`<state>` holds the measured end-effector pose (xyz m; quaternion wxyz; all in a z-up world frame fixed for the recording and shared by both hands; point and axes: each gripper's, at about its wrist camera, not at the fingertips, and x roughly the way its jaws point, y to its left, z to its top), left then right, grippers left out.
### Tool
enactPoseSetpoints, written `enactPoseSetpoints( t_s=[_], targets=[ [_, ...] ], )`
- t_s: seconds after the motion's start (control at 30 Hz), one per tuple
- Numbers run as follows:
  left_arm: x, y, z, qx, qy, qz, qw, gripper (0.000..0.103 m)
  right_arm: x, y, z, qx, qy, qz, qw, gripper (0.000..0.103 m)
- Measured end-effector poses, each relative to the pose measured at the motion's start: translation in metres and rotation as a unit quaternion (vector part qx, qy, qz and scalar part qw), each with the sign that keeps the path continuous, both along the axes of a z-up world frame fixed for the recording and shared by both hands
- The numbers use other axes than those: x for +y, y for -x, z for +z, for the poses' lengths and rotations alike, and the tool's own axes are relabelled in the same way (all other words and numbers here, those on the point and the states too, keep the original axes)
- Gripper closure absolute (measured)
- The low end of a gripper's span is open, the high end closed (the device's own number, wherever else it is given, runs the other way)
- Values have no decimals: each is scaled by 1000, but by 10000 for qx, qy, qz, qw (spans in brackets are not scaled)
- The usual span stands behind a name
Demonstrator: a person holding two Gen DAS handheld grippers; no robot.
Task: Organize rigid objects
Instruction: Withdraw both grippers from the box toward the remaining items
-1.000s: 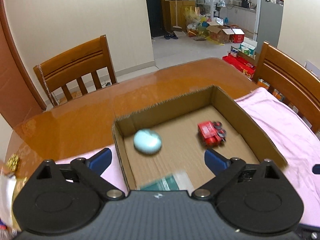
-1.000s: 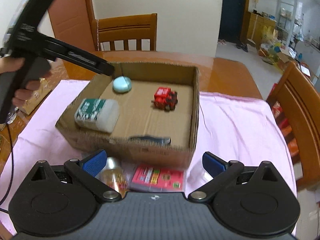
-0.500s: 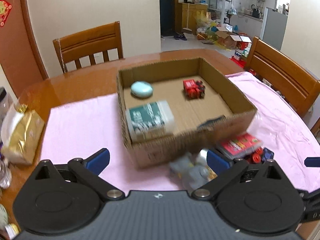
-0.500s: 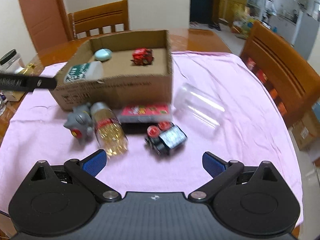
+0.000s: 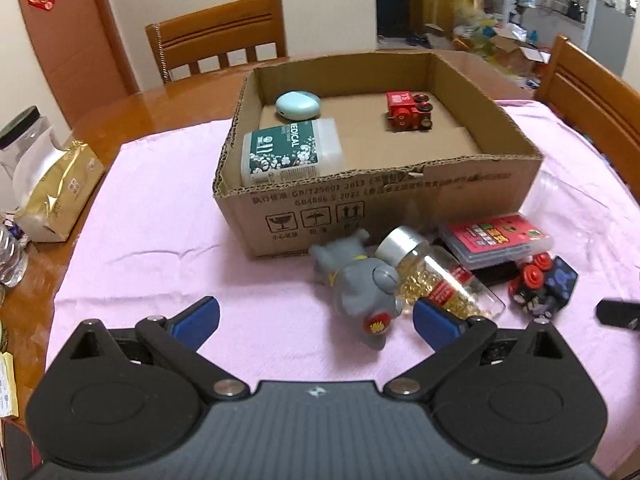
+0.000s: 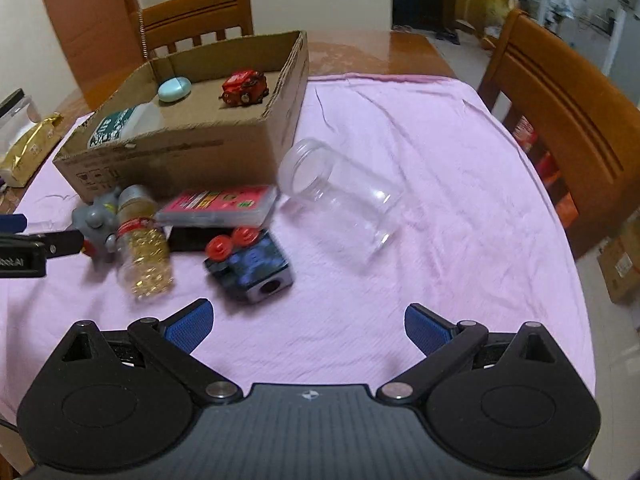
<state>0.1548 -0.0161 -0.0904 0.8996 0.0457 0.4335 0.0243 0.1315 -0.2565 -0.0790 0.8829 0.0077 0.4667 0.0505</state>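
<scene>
A cardboard box (image 5: 400, 196) (image 6: 180, 148) on the pink cloth holds a teal oval case (image 5: 298, 105), a green-labelled white container (image 5: 292, 151) and a red toy car (image 5: 408, 112). In front of it lie a grey toy figure (image 5: 360, 284) (image 6: 96, 220), a bottle of yellow capsules (image 5: 440, 280) (image 6: 142, 236), a pink card case (image 5: 496, 236) (image 6: 218, 204), a dark toy car with red wheels (image 5: 540, 284) (image 6: 250, 258) and a clear jar on its side (image 6: 340, 196). My left gripper (image 5: 316, 320) is open and empty, just short of the grey toy. My right gripper (image 6: 308, 324) is open and empty above bare cloth.
Wooden chairs stand behind the table (image 5: 220, 40) and to the right (image 6: 560, 100). A gold foil packet (image 5: 56, 196) and a black-lidded jar (image 5: 20, 136) sit at the table's left edge. The table's right edge drops to the floor (image 6: 600, 280).
Both grippers have pulled back from over the box toward the near side of the table. The loose objects in front of the box have come into view. Both stay open.
</scene>
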Motion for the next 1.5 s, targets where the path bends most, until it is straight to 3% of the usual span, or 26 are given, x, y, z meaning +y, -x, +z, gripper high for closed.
enactPoseSetpoints(
  t_s=[0.13,0.37,0.53,0.97,1.17,1.33,1.5],
  targets=[
    [-3,-7,-6,27,-78,317,9995,1,-13,-20,7,-186,77,319,9993,0],
    [5,-9,-17,80,125,516,9986,1,-15,-62,12,-470,189,787,9956,0],
    [9,-10,-17,93,245,531,9982,1,-10,-88,-2,-160,35,1049,9943,0],
    [7,-17,-19,177,241,425,9987,1,3,-58,-3,609,-665,1591,9831,0],
    [6,-23,-22,209,268,401,9986,1,-3,-66,17,235,-292,2029,9785,0],
    [6,-24,-22,207,284,436,9984,1,1,-103,28,-44,-109,2754,9612,0],
    [6,-24,-23,196,310,483,9982,1,16,-134,15,313,-24,3411,9395,0]
  ],
)
